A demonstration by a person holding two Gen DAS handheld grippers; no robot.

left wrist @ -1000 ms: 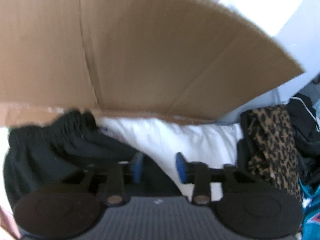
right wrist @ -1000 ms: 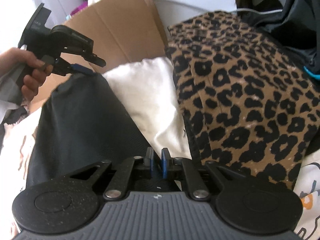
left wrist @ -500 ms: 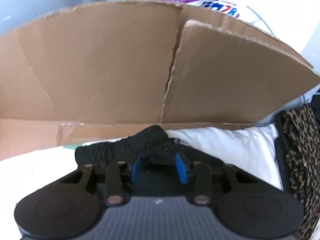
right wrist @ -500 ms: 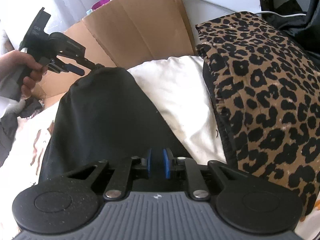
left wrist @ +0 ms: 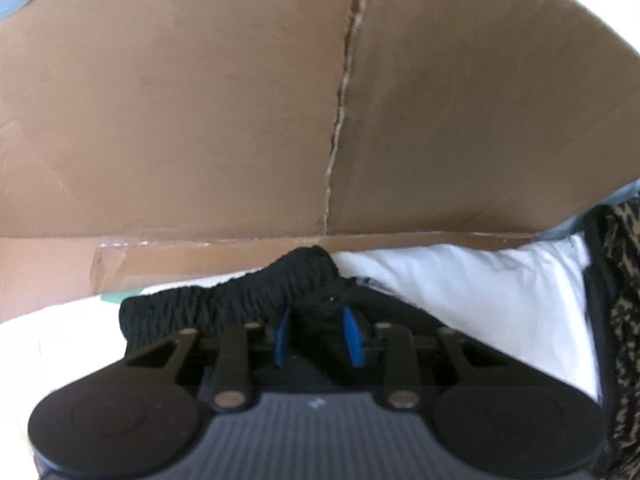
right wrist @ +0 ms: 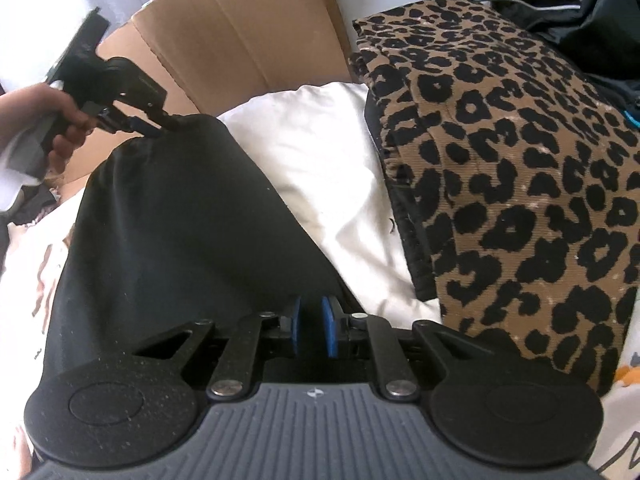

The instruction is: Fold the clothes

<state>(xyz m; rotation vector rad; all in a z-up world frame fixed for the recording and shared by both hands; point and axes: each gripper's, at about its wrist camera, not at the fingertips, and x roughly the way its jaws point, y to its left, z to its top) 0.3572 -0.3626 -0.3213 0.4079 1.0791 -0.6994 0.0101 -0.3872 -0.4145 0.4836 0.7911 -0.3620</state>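
Observation:
A black garment (right wrist: 180, 220) with an elastic waistband (left wrist: 240, 304) lies stretched over white bedding (right wrist: 320, 152). In the right wrist view my right gripper (right wrist: 312, 324) is shut on the garment's near edge, with black cloth between the blue pads. My left gripper (left wrist: 318, 336) sits at the far end, and its blue pads are narrowed around the bunched waistband. From the right wrist view, the left gripper (right wrist: 158, 128) pinches the garment's far corner, held by a person's hand (right wrist: 60, 120).
A brown cardboard sheet (left wrist: 320, 120) stands right behind the waistband, and it also shows as cardboard (right wrist: 248, 32) in the right wrist view. A folded leopard-print garment (right wrist: 500, 160) lies to the right on the bedding. Dark clothes (right wrist: 600, 20) are piled at the far right.
The left gripper moved down to the waistband and its pads narrowed around it. The right gripper kept its hold while the garment stretched out between the two grippers.

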